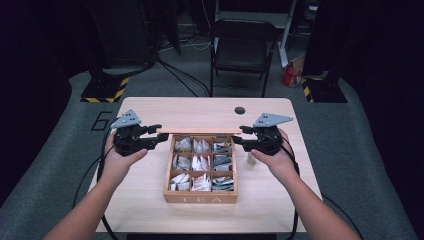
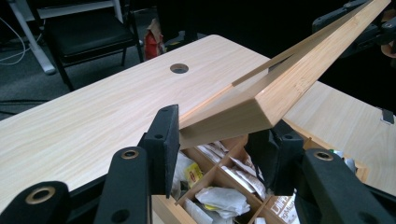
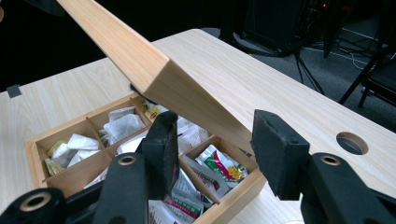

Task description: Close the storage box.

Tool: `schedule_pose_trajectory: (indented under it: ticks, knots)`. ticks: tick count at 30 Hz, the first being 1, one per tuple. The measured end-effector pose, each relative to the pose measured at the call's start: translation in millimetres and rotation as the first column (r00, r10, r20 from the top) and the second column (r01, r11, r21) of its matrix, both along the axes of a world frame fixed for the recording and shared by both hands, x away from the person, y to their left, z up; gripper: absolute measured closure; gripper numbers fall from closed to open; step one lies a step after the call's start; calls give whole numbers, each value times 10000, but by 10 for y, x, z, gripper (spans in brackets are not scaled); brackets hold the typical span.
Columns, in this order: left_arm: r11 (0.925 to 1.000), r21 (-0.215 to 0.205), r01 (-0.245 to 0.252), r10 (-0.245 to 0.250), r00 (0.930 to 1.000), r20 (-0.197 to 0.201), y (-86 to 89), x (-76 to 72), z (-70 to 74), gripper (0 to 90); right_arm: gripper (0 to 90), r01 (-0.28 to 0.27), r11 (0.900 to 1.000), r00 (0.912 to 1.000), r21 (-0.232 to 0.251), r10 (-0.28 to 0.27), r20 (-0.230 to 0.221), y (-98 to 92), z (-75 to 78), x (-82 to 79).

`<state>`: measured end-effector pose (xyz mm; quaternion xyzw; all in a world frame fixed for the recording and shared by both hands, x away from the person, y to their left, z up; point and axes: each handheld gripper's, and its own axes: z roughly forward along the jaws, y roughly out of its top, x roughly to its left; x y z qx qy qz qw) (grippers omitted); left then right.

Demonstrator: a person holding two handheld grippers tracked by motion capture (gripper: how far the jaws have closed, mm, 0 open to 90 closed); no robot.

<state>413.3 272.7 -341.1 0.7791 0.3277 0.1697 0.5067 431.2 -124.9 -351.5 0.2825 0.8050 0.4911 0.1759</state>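
A wooden tea box (image 1: 200,198) marked TEA stands on the table, its compartments full of tea bags (image 1: 201,162). Its hinged lid (image 1: 200,132) is raised and runs edge-on along the box's far side. My left gripper (image 1: 162,136) is at the lid's left end. In the left gripper view that gripper (image 2: 219,135) has both pads against the lid (image 2: 261,98), shut on it. My right gripper (image 1: 240,136) is at the lid's right end. In the right gripper view it (image 3: 215,135) straddles the lid (image 3: 187,88), with the right pad (image 3: 280,154) slightly off the wood.
The pale wooden table (image 1: 150,200) has a round cable hole (image 1: 240,110) near its far edge. A small pale object (image 1: 250,159) stands right of the box. A black folding chair (image 1: 243,47) is behind the table. Cables trail down from both grippers.
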Motion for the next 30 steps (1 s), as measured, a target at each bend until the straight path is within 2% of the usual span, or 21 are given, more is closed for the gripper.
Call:
schedule_pose_trajectory:
  ticks: [2,10,20,24,30]
  knots:
    - [10000,45,16,-16,10000,0,3,-26,-17,538,500,15,10000,10000,5,-15,-68,-4,-3,-39]
    - [10000,-11,64,-63,9999,92,10,-143,-131,532,494,-180,9996,9998,-238,183,118,13,-9,-239]
    - [9996,195,183,-188,9995,257,14,-324,-319,518,511,-185,9998,9998,-119,187,112,-15,-106,-489]
    - [9992,312,230,-240,9992,318,15,-373,-371,515,531,-284,9996,9996,-2,284,-25,-45,-149,-554]
    - [9996,243,164,-173,9992,365,9,-425,-442,509,538,-290,9996,9996,34,290,-64,-86,-171,-651]
